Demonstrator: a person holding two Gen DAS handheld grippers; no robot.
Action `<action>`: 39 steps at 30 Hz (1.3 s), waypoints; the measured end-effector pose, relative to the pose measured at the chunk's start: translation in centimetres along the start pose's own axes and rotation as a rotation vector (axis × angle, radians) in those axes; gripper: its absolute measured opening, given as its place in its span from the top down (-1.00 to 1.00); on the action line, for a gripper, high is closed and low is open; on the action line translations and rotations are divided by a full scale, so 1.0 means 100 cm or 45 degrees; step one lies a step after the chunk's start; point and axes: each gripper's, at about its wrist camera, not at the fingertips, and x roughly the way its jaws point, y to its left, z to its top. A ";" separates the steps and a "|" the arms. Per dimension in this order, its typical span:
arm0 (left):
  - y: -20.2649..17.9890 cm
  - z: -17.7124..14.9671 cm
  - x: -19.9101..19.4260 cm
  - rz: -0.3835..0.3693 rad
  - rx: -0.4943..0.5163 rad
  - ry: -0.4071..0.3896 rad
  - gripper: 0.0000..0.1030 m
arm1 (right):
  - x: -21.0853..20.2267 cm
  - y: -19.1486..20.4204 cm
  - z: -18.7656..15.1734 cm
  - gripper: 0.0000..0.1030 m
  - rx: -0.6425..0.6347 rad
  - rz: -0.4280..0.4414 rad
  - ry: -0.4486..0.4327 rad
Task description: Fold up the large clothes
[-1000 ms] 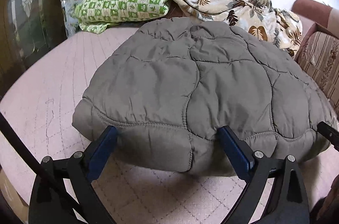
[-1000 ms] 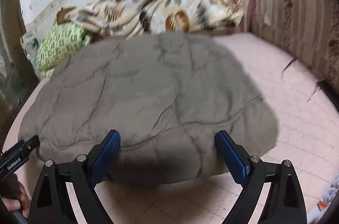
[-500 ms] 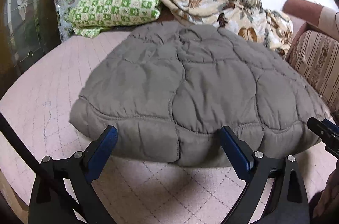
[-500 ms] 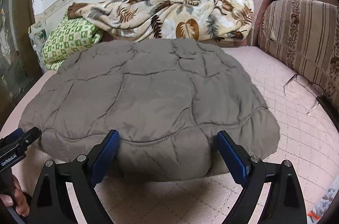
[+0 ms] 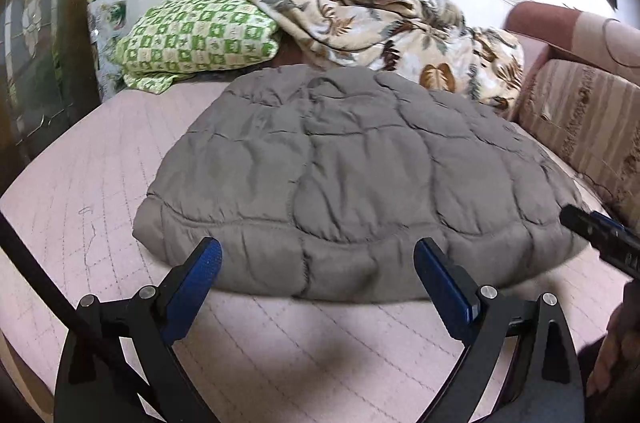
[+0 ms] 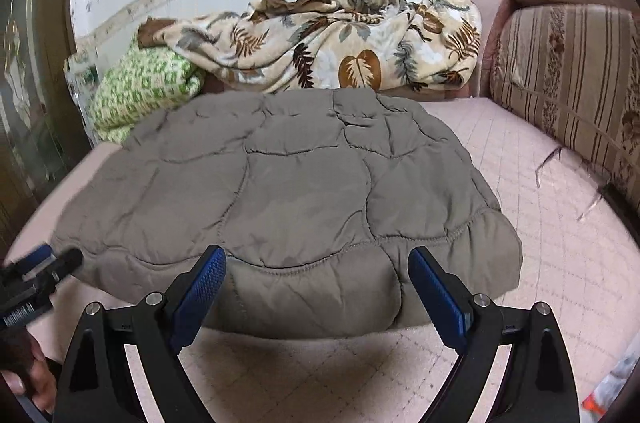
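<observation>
We draw both grippers back from the grey quilted garment (image 5: 352,183), which lies folded into a thick pad in the middle of the pink quilted bed cover (image 5: 312,351). A second ago the blue pads of the left gripper (image 5: 318,271) overlapped its near hem; now they hang short of that hem, spread wide and holding nothing. The right gripper (image 6: 316,279) shows the same picture: jaws wide apart, empty, the hem just beyond them and bare cover coming into view below. The garment kept its shape as we let go, its near edge rounded and doubled. We judge this fold finished, with only tidying or setting aside left. Behind it sit a green checked pillow (image 5: 196,39) and a leaf-print blanket (image 6: 340,43), untouched.
</observation>
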 end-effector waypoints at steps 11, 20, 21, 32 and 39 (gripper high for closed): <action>-0.011 -0.010 -0.026 -0.037 0.034 -0.008 -0.87 | -0.029 -0.002 -0.011 -0.85 0.059 0.061 -0.033; -0.039 -0.014 -0.025 0.225 0.208 0.244 -0.88 | -0.051 0.017 -0.023 -0.85 -0.038 0.044 -0.056; -0.040 -0.015 -0.025 0.248 0.225 0.263 -0.88 | -0.053 0.017 -0.025 -0.85 -0.038 0.043 -0.056; -0.034 0.016 -0.120 0.022 0.085 -0.112 -0.88 | -0.119 0.022 -0.038 -0.85 -0.060 -0.018 -0.235; -0.028 0.031 -0.151 -0.012 0.014 -0.251 -0.97 | -0.178 0.052 -0.004 -0.99 -0.131 0.025 -0.386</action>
